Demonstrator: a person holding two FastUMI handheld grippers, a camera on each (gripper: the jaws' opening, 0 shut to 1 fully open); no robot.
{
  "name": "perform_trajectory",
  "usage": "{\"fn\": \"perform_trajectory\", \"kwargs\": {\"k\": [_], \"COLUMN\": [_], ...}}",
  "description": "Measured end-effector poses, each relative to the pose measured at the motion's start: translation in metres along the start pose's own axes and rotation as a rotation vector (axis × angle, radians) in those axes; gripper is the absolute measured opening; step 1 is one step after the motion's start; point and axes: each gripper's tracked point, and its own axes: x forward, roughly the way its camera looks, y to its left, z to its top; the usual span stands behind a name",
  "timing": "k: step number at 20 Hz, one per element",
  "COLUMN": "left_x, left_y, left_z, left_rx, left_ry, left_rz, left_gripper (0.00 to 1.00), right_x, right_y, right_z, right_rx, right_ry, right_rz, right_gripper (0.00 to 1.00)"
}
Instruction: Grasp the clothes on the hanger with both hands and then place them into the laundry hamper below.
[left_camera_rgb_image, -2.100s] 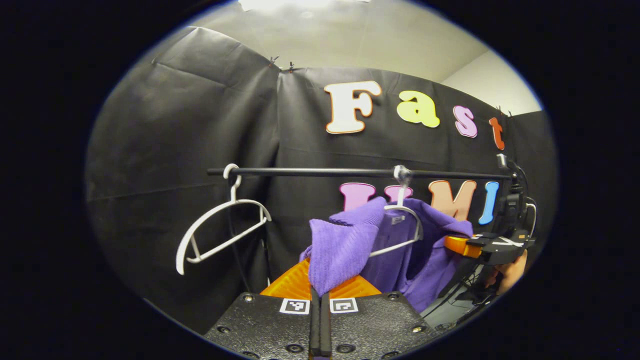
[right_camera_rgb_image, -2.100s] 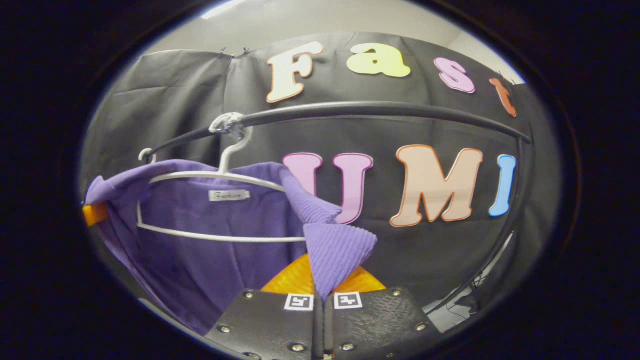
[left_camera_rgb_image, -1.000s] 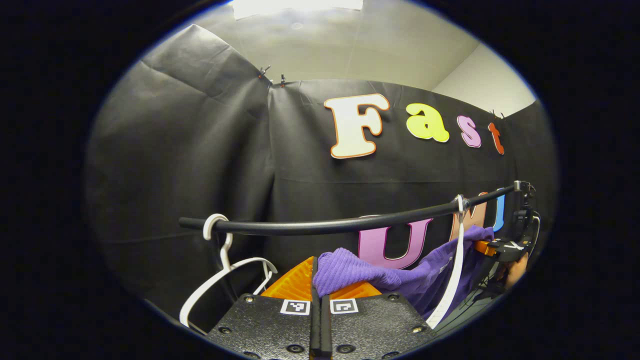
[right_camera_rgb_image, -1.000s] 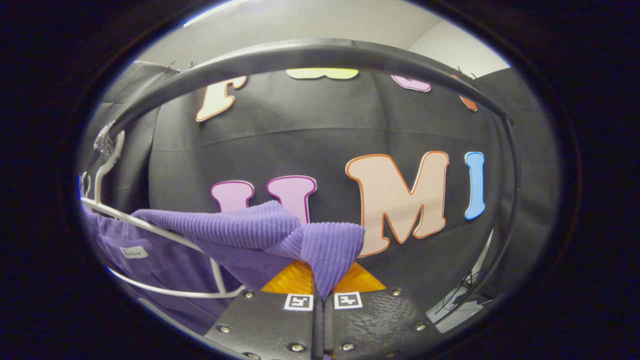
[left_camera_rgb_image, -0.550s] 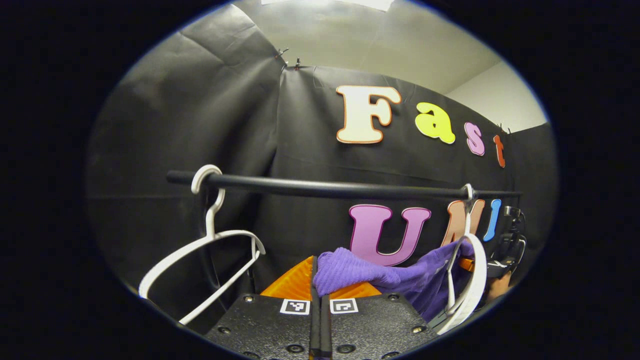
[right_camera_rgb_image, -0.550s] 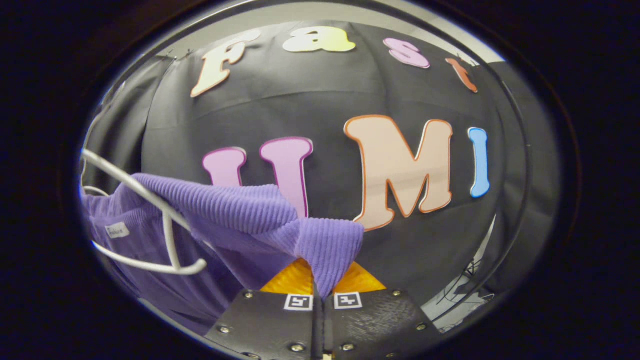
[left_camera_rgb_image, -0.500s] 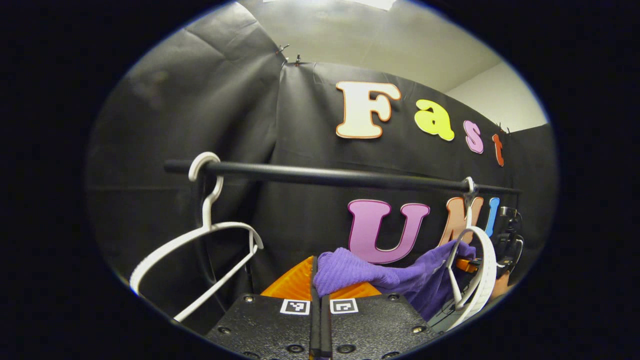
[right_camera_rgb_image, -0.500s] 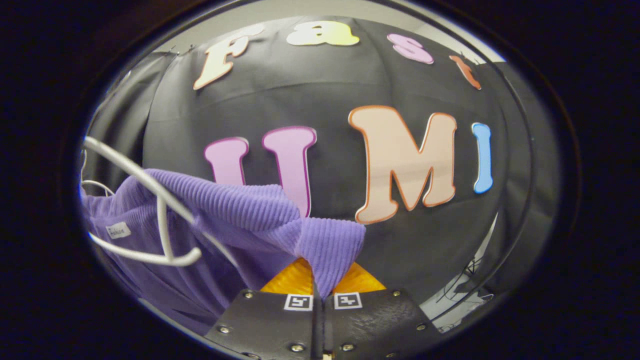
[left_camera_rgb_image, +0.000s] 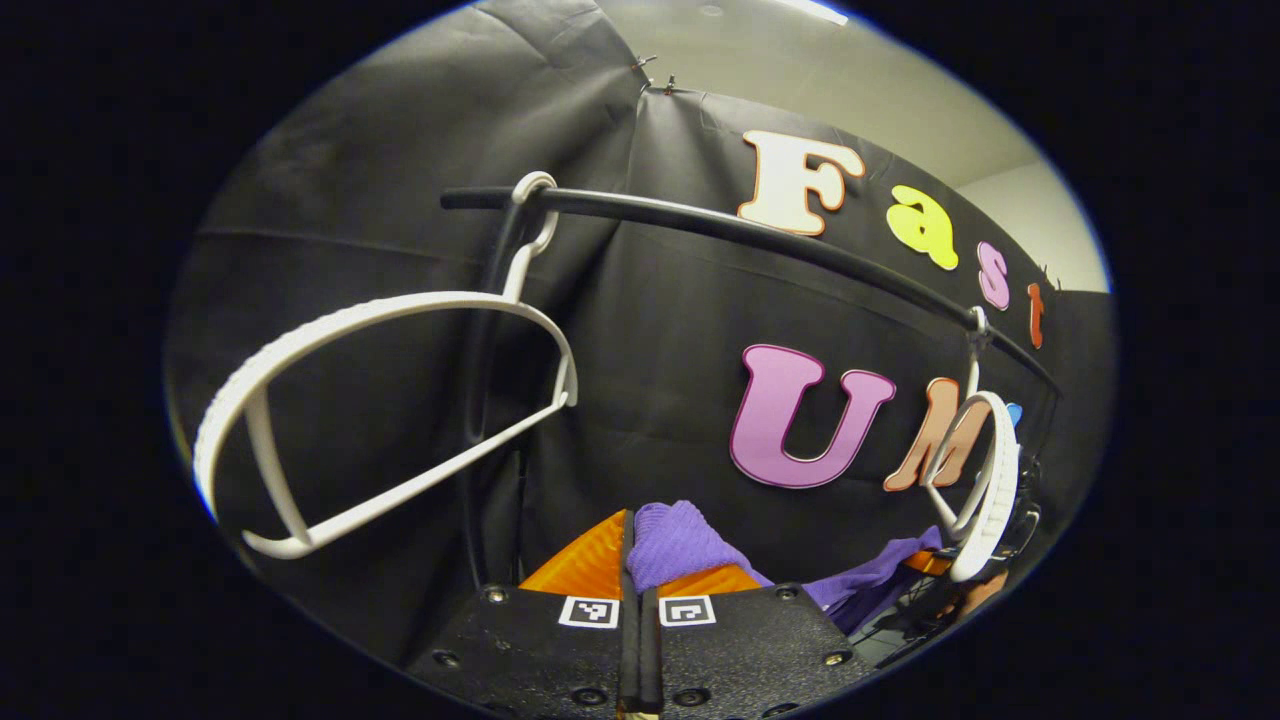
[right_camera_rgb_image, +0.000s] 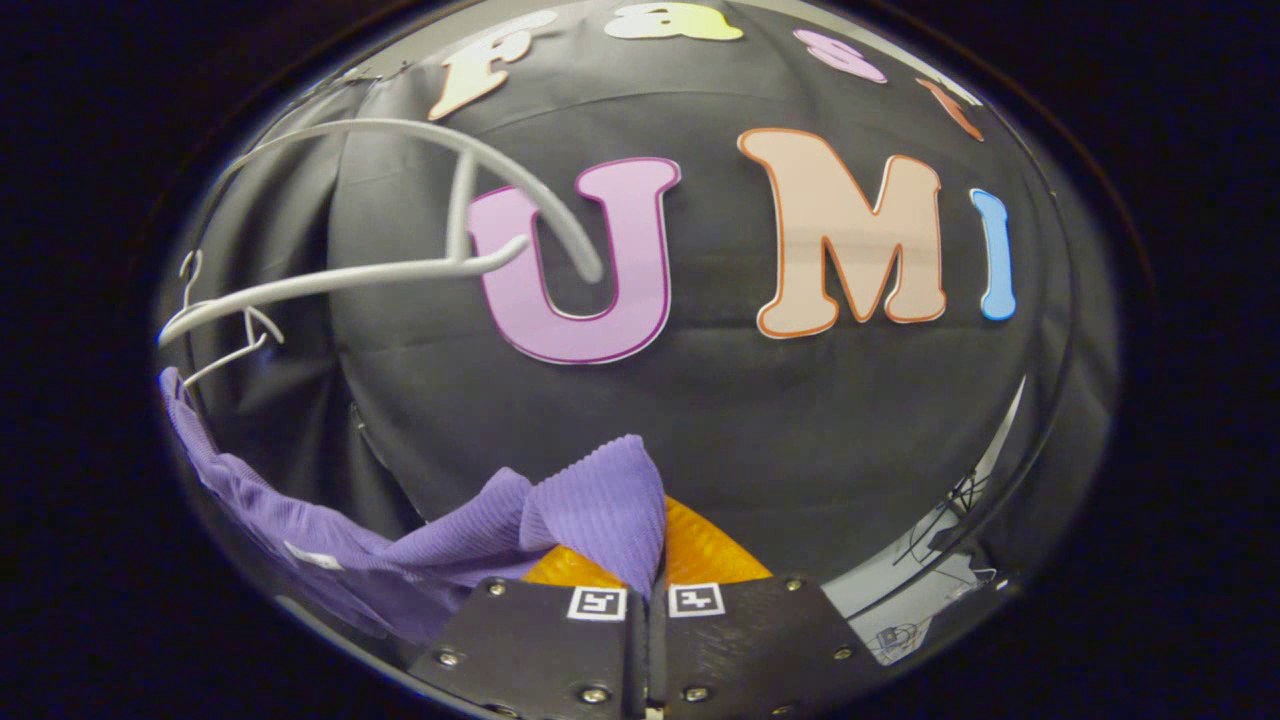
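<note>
Clothes (right_camera_rgb_image: 590, 505): purple knit — off both hangers, below them.
Left claw (left_camera_rgb_image: 640, 570): clamped on knit.
Right claw (right_camera_rgb_image: 648, 575): clamped on knit.
Hanger (left_camera_rgb_image: 380, 400): white — on rail (left_camera_rgb_image: 700, 225).

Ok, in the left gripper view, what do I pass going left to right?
Empty hanger → left gripper pinching the purple garment → second bare hanger.

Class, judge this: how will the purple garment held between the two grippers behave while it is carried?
The purple garment is probably floppy: it sags between the right gripper and left gripper. Its ribbed knit likely grips rather than slips. It looks light.
</note>
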Motion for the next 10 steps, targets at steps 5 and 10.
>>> {"fn": "perform_trajectory", "kwargs": {"k": [5,10], "left_x": [-0.041,-0.084], "left_y": [0.010,-0.012], "left_z": [-0.007,-0.008], "left_rx": [0.043,0.085], "left_ry": [0.004,0.028], "left_rz": [0.083,0.091], "left_gripper": [0.00,0.01], "right_x": [-0.049,-0.113], "right_y": [0.006,-0.004], "right_z": [-0.018,-0.014], "right_rx": [-0.022,0.018], "right_ry": [0.013,-0.025], "right_rz": [0.042,0.053], "right_gripper": [0.02,0.00]}}
